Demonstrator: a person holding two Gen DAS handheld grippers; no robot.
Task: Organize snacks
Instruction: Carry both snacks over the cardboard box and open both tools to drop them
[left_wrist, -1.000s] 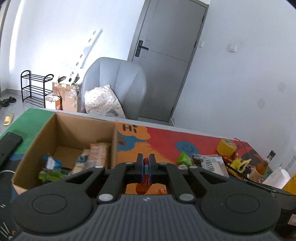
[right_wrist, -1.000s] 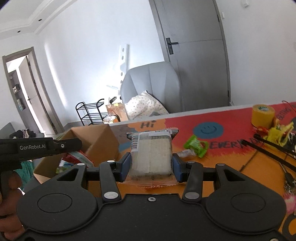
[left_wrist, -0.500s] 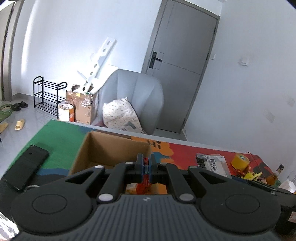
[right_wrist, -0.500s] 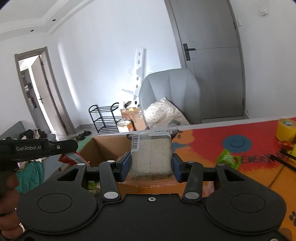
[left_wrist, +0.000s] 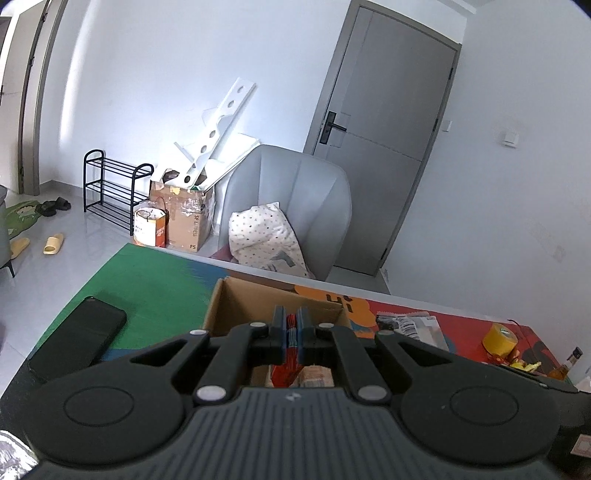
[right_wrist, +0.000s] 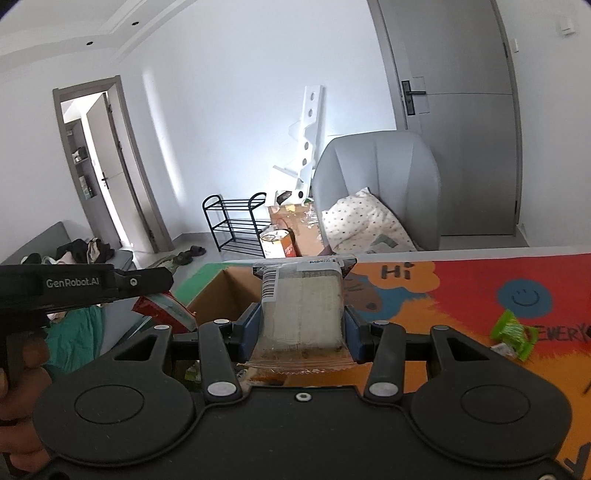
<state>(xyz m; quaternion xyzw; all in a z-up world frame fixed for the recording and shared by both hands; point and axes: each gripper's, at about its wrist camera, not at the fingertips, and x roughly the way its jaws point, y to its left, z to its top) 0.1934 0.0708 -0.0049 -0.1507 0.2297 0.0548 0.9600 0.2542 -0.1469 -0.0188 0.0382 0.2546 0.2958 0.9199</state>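
Observation:
My left gripper (left_wrist: 291, 328) is shut on a thin red snack packet (left_wrist: 291, 345) and holds it over the open cardboard box (left_wrist: 236, 299). In the right wrist view the same packet (right_wrist: 166, 306) hangs from the left gripper (right_wrist: 162, 277) at the box's left side. My right gripper (right_wrist: 301, 325) is shut on a clear-wrapped pale cracker pack (right_wrist: 301, 306) with a barcode, held above the box (right_wrist: 218, 295) near its right wall. The cracker pack also shows in the left wrist view (left_wrist: 410, 326). A green snack packet (right_wrist: 511, 334) lies on the colourful mat.
A black phone (left_wrist: 79, 338) lies on the green part of the mat, left of the box. A yellow tape roll (left_wrist: 500, 338), a small bottle (left_wrist: 567, 363) and clutter sit at the table's right end. A grey armchair (left_wrist: 291, 206) stands behind the table.
Both grippers have moved left with their packs, from over the mat to over the box. The box has slid to the centre of both views.

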